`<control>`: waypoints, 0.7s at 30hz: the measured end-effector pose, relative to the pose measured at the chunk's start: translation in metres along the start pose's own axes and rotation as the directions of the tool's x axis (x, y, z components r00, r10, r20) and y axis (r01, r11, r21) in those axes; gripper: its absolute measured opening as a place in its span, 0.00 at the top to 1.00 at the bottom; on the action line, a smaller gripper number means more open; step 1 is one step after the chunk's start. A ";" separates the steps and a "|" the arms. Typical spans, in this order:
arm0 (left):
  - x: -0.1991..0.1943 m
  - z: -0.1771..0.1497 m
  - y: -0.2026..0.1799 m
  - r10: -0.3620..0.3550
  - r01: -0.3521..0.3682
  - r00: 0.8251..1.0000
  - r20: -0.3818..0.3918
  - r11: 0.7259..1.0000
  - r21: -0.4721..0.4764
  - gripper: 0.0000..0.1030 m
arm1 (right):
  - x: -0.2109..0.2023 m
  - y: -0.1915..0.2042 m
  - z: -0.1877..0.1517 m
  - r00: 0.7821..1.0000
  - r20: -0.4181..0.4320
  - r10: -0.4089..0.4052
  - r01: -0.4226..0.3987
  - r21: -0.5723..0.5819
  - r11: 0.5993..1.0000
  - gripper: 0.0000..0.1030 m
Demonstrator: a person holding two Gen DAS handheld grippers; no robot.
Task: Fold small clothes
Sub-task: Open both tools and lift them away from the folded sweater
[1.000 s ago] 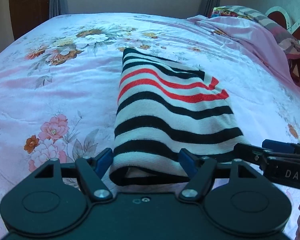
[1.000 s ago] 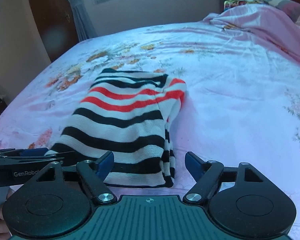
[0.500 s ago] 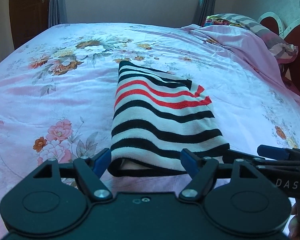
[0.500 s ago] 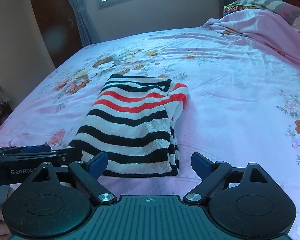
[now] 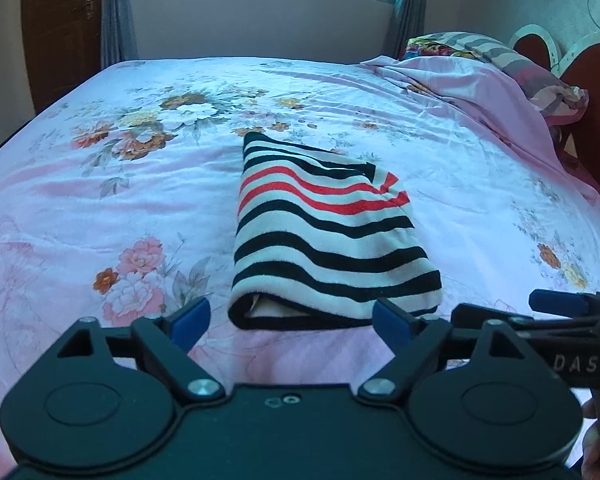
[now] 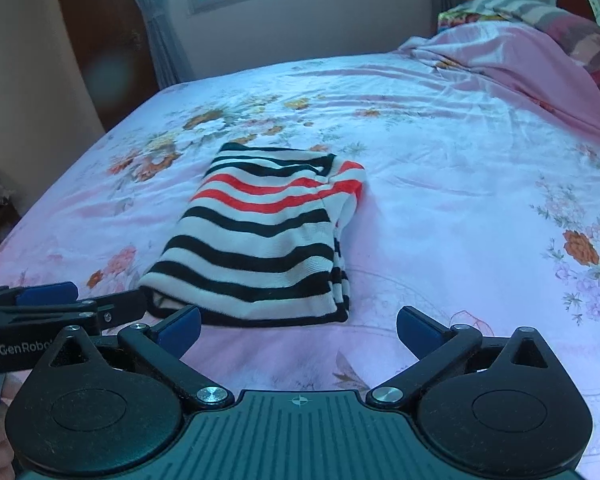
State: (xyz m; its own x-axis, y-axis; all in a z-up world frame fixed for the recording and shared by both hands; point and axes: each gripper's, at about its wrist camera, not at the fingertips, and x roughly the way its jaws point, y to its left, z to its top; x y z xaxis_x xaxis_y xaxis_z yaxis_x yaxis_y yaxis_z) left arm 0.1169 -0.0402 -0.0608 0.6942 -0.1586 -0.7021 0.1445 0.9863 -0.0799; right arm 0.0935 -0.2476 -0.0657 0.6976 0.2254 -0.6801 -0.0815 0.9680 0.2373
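Folded striped garment (image 5: 324,236) lies flat on the bed (image 5: 100,208), just ahead of both sets of fingers. Left gripper (image 5: 290,318) and right gripper (image 6: 298,328) fingers spread wide, holding nothing.

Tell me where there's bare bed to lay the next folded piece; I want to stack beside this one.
Bare sheet lies on both sides of the striped garment: a wide patch right of it, bordered by the rumpled pink blanket, and another left of it toward the bed's edge. It is crowded only at the near hem, where the left gripper and right gripper hover, jaws open.
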 end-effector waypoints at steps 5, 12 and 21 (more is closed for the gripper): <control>-0.018 -0.001 0.002 0.026 -0.026 1.000 0.003 0.999 -0.033 0.03 | -0.015 -0.001 -0.006 1.000 0.017 0.018 -0.018 0.028 0.999 0.00; -0.051 -0.007 0.001 0.101 -0.098 0.993 0.055 0.993 -0.069 0.01 | -0.034 -0.003 -0.012 1.000 0.026 0.011 -0.012 0.054 0.998 0.00; -0.092 -0.023 -0.008 0.253 -0.251 0.966 0.056 0.967 -0.038 0.01 | -0.083 0.006 -0.025 0.996 0.094 0.000 -0.003 0.031 1.000 0.00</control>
State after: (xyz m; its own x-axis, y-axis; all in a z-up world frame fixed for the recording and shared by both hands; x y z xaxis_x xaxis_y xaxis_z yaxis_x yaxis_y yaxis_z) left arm 0.0358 -0.0327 -0.0114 0.7468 0.0939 -0.6583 -0.0617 0.9955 0.0721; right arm 0.0176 -0.2580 -0.0254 0.7612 0.2142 -0.6121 -0.0616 0.9635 0.2606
